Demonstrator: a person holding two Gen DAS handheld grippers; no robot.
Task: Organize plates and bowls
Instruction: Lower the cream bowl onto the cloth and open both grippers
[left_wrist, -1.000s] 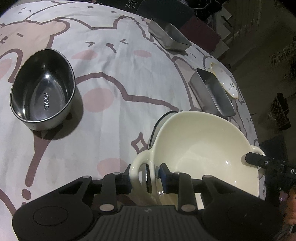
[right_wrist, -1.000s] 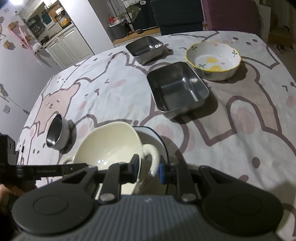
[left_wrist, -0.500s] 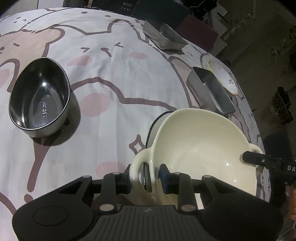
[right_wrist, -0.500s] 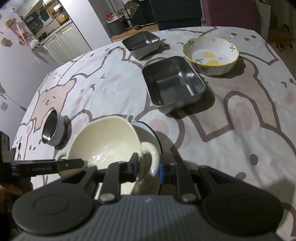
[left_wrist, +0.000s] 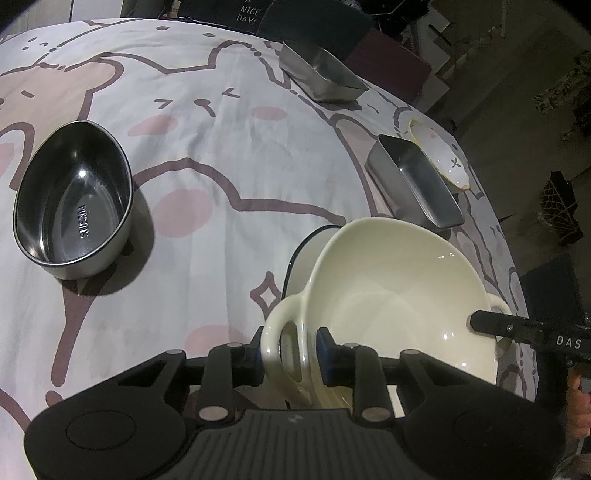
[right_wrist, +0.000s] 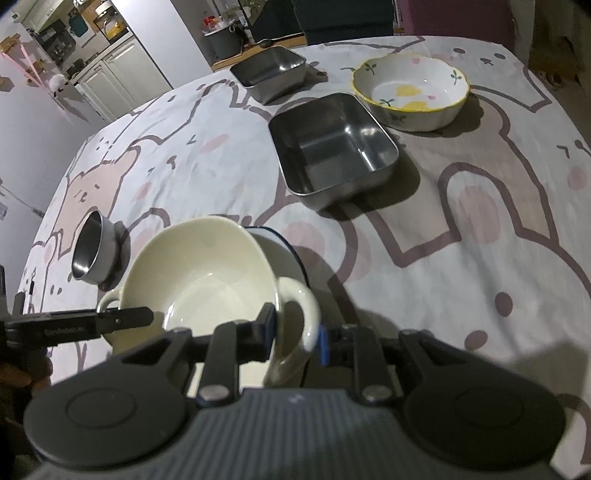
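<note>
Cream bowl (left_wrist: 399, 295) | handles clamped between both hand-held grippers: left (left_wrist: 290, 349), right (right_wrist: 295, 334)

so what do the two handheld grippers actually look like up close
Both match: matte black bodies with a ribbed grey centre plate, round discs on either side, silver pivot screws. The left gripper and right gripper have blue finger pads. White lettering runs along one finger's side.

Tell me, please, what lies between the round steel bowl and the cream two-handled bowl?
Only bare tablecloth, as the left wrist view shows; the round steel bowl stands apart from the cream two-handled bowl.
</note>
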